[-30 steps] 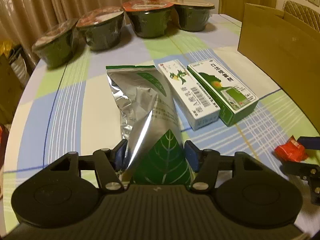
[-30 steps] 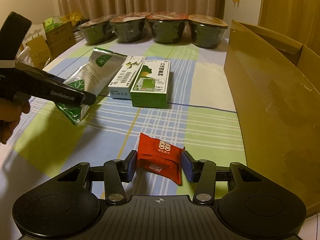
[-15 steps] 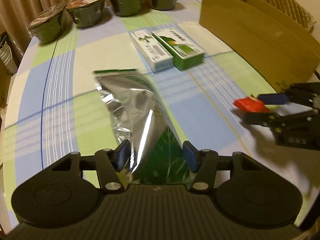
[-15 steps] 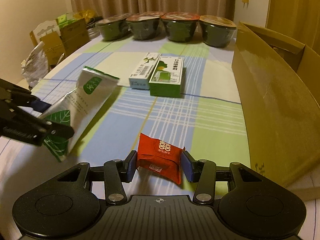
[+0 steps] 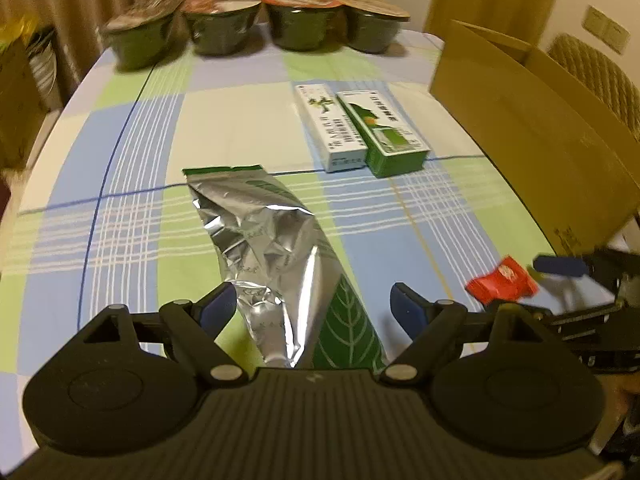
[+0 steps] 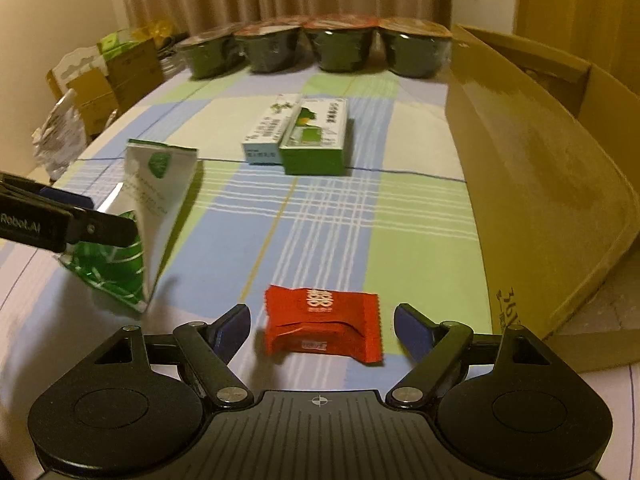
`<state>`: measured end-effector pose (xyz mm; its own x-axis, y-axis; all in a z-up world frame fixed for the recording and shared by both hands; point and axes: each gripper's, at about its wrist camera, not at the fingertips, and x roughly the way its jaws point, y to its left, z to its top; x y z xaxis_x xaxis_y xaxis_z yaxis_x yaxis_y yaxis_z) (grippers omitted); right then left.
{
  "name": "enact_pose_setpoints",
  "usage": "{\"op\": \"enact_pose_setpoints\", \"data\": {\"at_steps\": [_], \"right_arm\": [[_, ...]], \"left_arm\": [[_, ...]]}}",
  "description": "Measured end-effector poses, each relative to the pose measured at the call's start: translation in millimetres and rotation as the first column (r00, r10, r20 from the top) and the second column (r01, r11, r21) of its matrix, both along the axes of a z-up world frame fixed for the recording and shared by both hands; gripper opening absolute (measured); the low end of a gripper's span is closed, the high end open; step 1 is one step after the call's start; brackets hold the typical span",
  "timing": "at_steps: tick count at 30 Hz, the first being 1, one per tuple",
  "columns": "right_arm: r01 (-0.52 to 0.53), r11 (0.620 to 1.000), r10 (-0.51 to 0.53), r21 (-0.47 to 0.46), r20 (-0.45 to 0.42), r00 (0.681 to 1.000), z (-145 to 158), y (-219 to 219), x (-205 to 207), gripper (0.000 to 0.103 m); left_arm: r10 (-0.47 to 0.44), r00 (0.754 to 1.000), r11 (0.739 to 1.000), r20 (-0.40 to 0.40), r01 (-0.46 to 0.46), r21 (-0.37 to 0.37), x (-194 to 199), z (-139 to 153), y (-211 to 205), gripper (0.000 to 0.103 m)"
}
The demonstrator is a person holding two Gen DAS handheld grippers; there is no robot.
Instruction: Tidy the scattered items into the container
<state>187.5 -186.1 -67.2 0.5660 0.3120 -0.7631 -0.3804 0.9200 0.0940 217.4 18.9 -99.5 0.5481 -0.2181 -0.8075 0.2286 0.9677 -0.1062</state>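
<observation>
Left view: the left gripper [image 5: 310, 306], clamped on the pouch [image 5: 276, 256] a moment ago, now gapes around it at 6 o'clock; right view: the right gripper [image 6: 322, 326] likewise has spread off the sachet [image 6: 322, 322], so both lie outside the box [image 6: 532, 184] at 3 o'clock.

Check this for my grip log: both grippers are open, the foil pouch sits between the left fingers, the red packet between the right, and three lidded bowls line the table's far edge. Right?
Not three: the right wrist view shows four lidded bowls along the table's far edge. The rest stands.
</observation>
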Motion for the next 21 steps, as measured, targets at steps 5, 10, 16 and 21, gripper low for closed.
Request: {"op": "enact_pose_setpoints", "data": {"at_steps": [5, 10, 16, 21], "right_arm": [[0.011, 1.0, -0.011, -0.023, 0.011, 1.0, -2.2, -1.4, 0.1, 0.064], [0.004, 1.0, -0.004, -0.027, 0.017, 1.0, -2.3, -2.5, 3.0, 0.053], [0.002, 1.0, -0.002, -0.017, 0.017, 1.0, -2.1, -3.0, 4.0, 0.05], [0.003, 1.0, -0.003, -0.008, 0.012, 1.0, -1.2, -3.3, 4.2, 0.05]], "left_arm": [[0.046, 0.999, 0.997, -0.018, -0.047, -0.062, 10.3, -1.8, 9.4, 0.084], [0.057, 0.998, 0.994, -0.03, -0.06, -0.09, 19.1, -4.5, 12.5, 0.085], [0.063, 0.997, 0.992, -0.055, -0.068, -0.103, 24.3, -9.9, 13.6, 0.085], [0.098, 0.992, 0.987, -0.085, -0.107, -0.119, 28.1, -15.5, 18.4, 0.085]]}}
